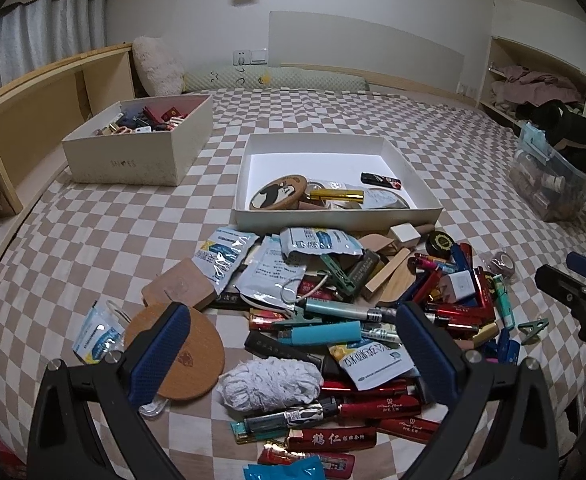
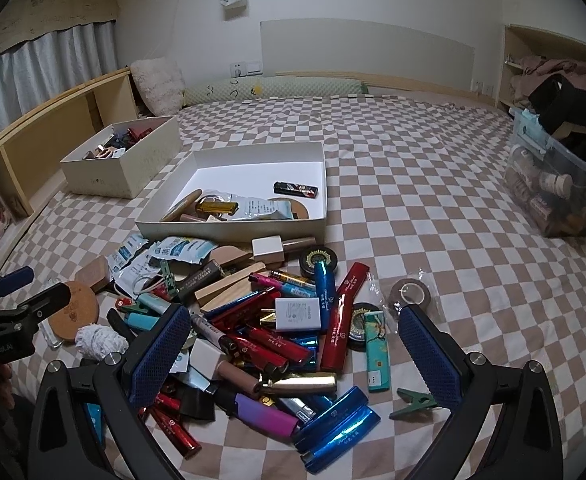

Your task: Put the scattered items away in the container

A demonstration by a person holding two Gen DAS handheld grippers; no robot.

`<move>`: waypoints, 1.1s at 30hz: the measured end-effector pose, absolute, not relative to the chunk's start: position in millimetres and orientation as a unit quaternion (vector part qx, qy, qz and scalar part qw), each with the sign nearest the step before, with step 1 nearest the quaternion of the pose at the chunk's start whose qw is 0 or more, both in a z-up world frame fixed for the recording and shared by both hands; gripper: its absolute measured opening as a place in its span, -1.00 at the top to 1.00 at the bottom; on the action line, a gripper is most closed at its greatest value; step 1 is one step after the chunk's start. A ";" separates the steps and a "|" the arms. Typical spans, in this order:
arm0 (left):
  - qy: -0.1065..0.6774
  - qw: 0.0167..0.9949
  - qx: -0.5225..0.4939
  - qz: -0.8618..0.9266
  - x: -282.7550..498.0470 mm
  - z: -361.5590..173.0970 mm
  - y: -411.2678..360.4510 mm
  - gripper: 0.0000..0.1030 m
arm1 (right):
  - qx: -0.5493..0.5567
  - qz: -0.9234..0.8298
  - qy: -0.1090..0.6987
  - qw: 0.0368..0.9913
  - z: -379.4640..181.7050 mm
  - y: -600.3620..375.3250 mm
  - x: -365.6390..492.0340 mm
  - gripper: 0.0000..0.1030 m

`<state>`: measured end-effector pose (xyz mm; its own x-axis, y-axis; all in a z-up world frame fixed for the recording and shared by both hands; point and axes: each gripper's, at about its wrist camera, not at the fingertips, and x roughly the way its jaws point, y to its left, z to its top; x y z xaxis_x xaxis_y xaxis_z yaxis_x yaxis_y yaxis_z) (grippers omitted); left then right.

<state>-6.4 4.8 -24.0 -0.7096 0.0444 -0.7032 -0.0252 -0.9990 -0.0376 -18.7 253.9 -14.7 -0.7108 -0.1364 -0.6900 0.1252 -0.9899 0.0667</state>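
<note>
Left wrist view: the left hand-held gripper (image 1: 293, 344) hangs over a heap of scattered items (image 1: 357, 304) on a bed (image 1: 93, 248) covered with a brown-and-white checked sheet; its two blue-padded fingers (image 1: 161, 356) stand wide apart and hold nothing. Between and under the fingers lie a round cork coaster (image 1: 197, 356), a white wad of cloth (image 1: 269, 384), a teal lighter (image 1: 321, 334) and red pen-like cases. Foil sachets (image 1: 225, 256) and a wooden block (image 1: 389, 274) lie at the far side of the heap. Just beyond the heap, touching its far edge, stands the shallow white container (image 1: 333, 212); it holds a round panda-print disc (image 1: 279, 192), a gold lighter (image 1: 335, 195) and a black-and-red lighter (image 1: 381, 180), all near its front wall, the rear half bare. A deeper cream box (image 1: 133, 160) filled with small objects stands well apart to the left, and a clear plastic bin (image 1: 553, 184) stands at the right edge of the bed

Right wrist view: the right hand-held gripper (image 2: 293, 356) hangs over the right part of the same heap, fingers (image 2: 429, 356) likewise spread wide and empty. Between them lie a white charger (image 2: 297, 314), a red case (image 2: 343, 316), a gold lighter (image 2: 301, 384), a purple lighter (image 2: 261, 414) and blue metallic cases (image 2: 337, 432). A roll of brown tape (image 2: 409, 294) and a green clip (image 2: 413, 402) lie apart from the heap to its right. The left hand-held gripper appears at the left edge of this view
</note>
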 end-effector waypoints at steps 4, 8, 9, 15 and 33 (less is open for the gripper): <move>-0.022 0.021 -0.382 0.924 -6.1 -33.0 2.9 -1.00 | 0.380 -0.922 -0.006 0.072 -24.7 254.9 -19.5 -1.00; -0.022 0.026 -0.380 0.925 -4.6 -41.1 2.0 -1.00 | 0.387 -0.919 -0.012 0.072 -36.9 256.5 -19.7 -1.00; -0.013 0.029 -0.378 0.925 -3.1 -43.7 3.1 -1.00 | 0.389 -0.918 -0.016 0.072 -39.8 257.4 -19.9 -1.00; 0.005 0.035 -0.392 0.919 1.2 -62.4 3.9 -1.00 | 0.396 -0.915 -0.025 0.074 -54.0 260.7 -20.8 -1.00; -0.082 -0.021 -0.402 0.912 10.5 -87.7 -58.3 -1.00 | 0.430 -0.898 -0.041 0.088 -98.0 262.2 -12.6 -1.00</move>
